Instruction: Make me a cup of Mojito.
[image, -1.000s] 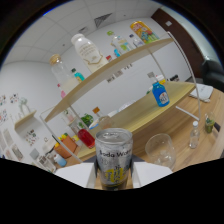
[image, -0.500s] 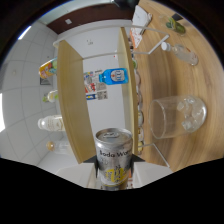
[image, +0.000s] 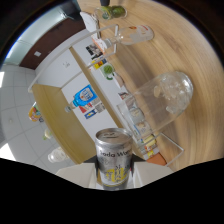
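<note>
Hand-held gripper: the hand-held gripper has both fingers pressed on a soda water can, one at each flank of its lower body; the can sits between them and is carried clear of any support.

Can, location: just ahead of the fingers, its top turned toward the lens; the opening cannot be made out.

Can, handling: judged thin-walled metal, smooth and likely slippery if wet. It dents under hard pressure, so a moderate clamp is advised. If full, it is fairly heavy and its weight shifts as it tips.

Can, hold point: mid to lower body, as now; the rim stays free for pouring.

Pose: the scene is strongly rotated in the gripper view, so the tool is judged rolled well to one side, consistent with tilting the can.

Glass: a clear glass holding ice stands on the table, beyond the can and apart from it.

Further out: more glassware and a green item, well apart, on the same wooden surface.

Background: shelves with bottles.
</note>
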